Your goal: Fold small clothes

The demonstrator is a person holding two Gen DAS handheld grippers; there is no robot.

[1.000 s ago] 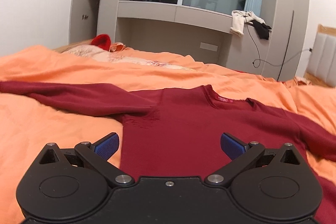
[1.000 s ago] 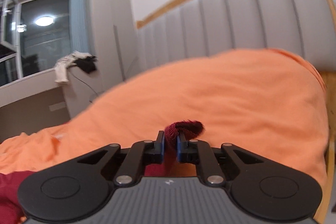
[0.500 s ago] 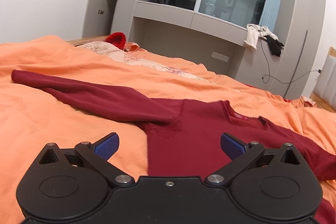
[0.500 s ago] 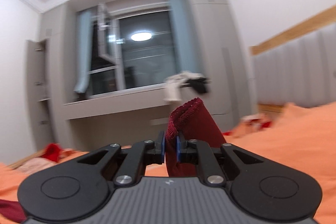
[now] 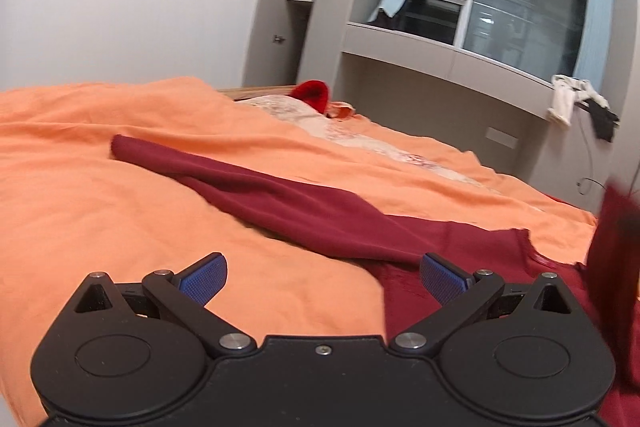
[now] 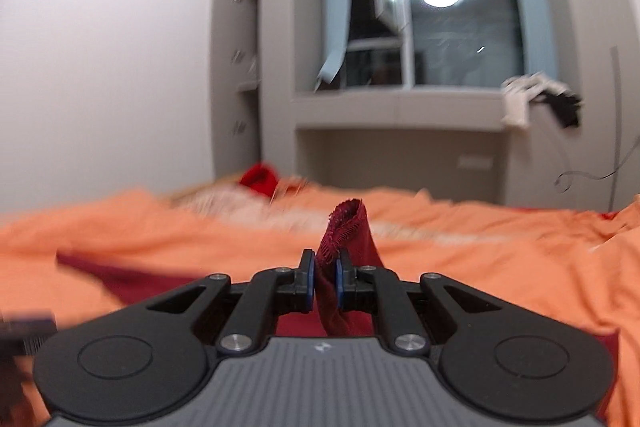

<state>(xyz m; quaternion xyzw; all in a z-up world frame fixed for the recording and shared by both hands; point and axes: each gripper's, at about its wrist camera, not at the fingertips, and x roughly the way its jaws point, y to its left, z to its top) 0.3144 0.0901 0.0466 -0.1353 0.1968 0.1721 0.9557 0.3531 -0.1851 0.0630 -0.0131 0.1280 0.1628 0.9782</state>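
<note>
A dark red long-sleeved top [image 5: 440, 247] lies spread on an orange bedspread [image 5: 120, 227]. Its left sleeve [image 5: 248, 187] stretches out to the far left. My left gripper [image 5: 322, 277] is open and empty, low over the bedspread just before that sleeve. My right gripper [image 6: 325, 283] is shut on the cuff of the other sleeve [image 6: 348, 227], which stands up between the pads. That lifted sleeve shows blurred at the right edge of the left wrist view [image 5: 616, 247].
A bright red item [image 5: 312, 95] and a pale patterned cloth [image 5: 320, 123] lie at the far side of the bed. Grey cabinets and a window ledge [image 5: 440, 47] stand behind, with white and black clothes [image 5: 576, 103] hanging on it.
My right gripper has swung from the headboard side over towards the left, carrying the sleeve cuff across the top. My left gripper has shifted left, from over the body to near the left sleeve.
</note>
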